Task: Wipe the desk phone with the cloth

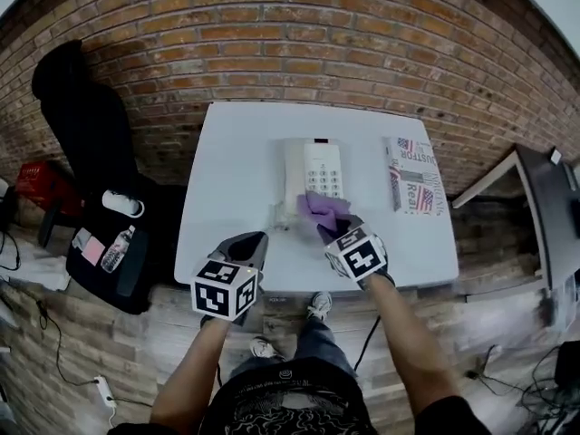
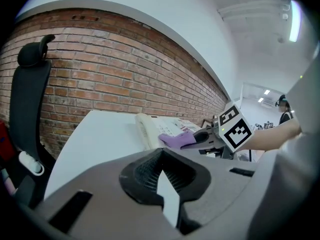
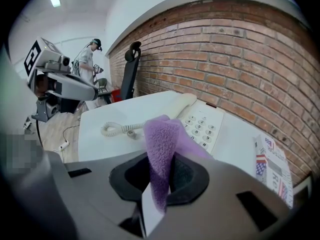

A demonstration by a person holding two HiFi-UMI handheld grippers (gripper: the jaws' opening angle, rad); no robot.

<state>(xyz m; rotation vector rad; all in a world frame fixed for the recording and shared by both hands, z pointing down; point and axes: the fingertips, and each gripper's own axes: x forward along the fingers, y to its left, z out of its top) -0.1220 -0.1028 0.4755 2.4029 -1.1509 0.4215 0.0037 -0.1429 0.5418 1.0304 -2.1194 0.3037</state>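
Right tongs (image 1: 332, 228) are clenched on the purple cloth (image 1: 322, 208), a fold of which stands up between the jaws in the right gripper view. The cloth lies over the near edge of the desk phone (image 1: 313, 169), which sits near the centre of the white desk (image 1: 236, 152). Handset on its cradle; coiled cord (image 1: 279, 217) trails at the phone's near left. Left tongs (image 1: 253, 241) hover over the desk's near edge, jaws together, gripping nothing. A printed paper (image 1: 412, 175) lies right of the phone.
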